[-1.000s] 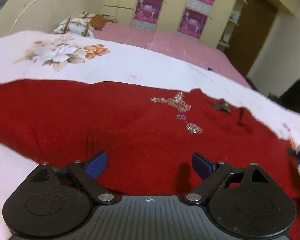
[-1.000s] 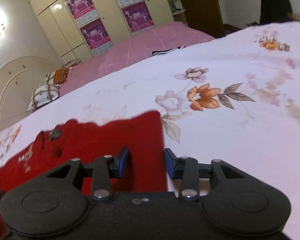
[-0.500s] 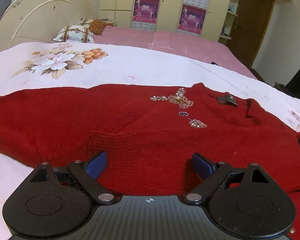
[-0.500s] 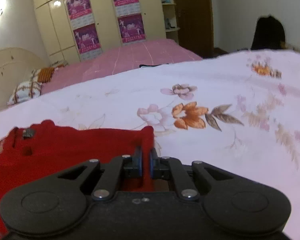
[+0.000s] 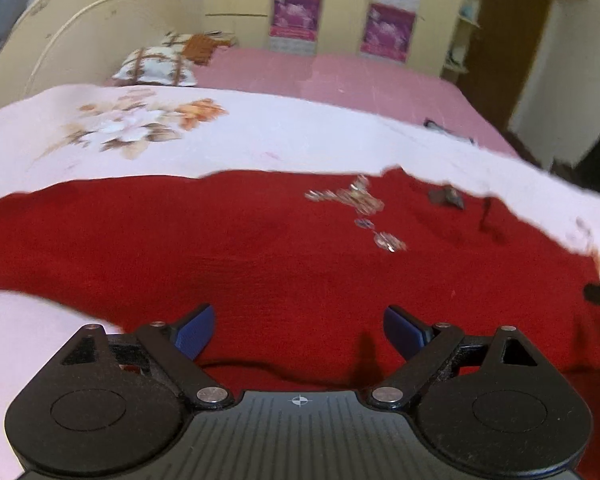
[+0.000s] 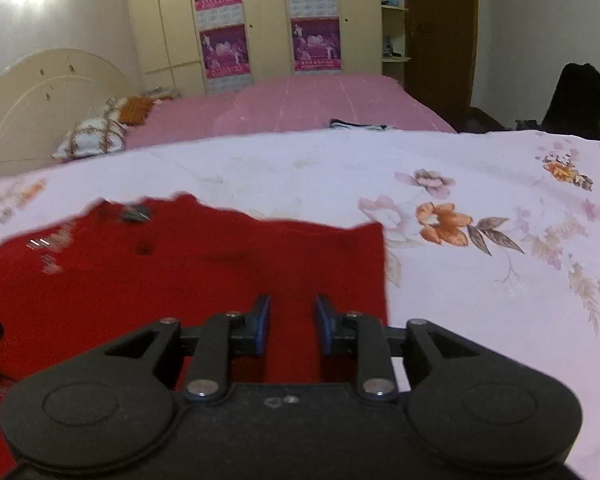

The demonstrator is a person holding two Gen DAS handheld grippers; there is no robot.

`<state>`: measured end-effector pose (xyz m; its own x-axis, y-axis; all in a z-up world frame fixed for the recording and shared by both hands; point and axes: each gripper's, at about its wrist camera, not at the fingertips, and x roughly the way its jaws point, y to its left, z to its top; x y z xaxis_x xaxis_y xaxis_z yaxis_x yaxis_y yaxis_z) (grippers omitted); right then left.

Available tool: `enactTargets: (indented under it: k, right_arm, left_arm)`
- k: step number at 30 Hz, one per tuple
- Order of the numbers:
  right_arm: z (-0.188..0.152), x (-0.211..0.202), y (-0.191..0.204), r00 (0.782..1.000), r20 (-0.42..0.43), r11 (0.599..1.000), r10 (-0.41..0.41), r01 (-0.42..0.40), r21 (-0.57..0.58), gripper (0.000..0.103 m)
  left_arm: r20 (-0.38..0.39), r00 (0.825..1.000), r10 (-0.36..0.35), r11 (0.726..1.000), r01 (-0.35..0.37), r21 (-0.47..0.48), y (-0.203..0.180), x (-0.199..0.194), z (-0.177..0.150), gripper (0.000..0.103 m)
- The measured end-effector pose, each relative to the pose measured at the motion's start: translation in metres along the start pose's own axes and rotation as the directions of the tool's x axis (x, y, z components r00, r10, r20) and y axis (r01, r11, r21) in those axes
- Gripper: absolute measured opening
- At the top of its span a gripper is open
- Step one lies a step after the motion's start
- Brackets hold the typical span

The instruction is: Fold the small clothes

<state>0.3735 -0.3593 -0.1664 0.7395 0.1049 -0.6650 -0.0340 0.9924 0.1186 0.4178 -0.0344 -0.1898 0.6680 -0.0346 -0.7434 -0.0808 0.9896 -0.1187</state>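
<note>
red sweater (image 5: 260,248) flat, long axis left-right | left gripper (image 5: 299,330) agape | right gripper (image 6: 290,324) parted

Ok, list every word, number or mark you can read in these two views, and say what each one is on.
No text can be read here.
Purple posters on the wardrobe doors: printed lettering and a calendar-like grid beneath, too small and blurred to read.
Left tool body: a small crosshair mark only, no letters.
Red sweater: bead decoration, no label showing.
</note>
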Motion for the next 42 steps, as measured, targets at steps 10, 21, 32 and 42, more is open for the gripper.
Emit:
enactTargets:
  k: [10, 21, 32, 42]
  right_arm:
    - [-0.013, -0.03, 0.1, 0.978, -0.022, 0.976, 0.209, -0.21, -0.062, 0.043]
    - [-0.021, -0.015, 0.218, 0.966, -0.054, 0.96, 0.251, -0.256, -0.116, 0.046]
    - [-0.027, 0.011, 0.256, 0.98, -0.073, 0.974, 0.185, -0.193, -0.12, 0.046]
    - [-0.029, 0.013, 0.259, 0.994, -0.037, 0.979, 0.1, -0.105, -0.174, 0.045]
  left_arm:
    - [-0.04, 0.994, 0.106, 0.954, -0.113, -0.279, 0.141, -0.04, -0.013, 0.095]
    - [-0.007, 0.991, 0.133, 0.838, -0.117, -0.533, 0.309, -0.042, -0.02, 0.103]
    - [0.134, 0.984, 0.115, 0.717, 0.011, -0.697, 0.372, 0.003, -0.006, 0.058]
    - [0.21, 0.975, 0.073, 0.719, 0.095, -0.688, 0.361, 0.008, 0.008, 0.005]
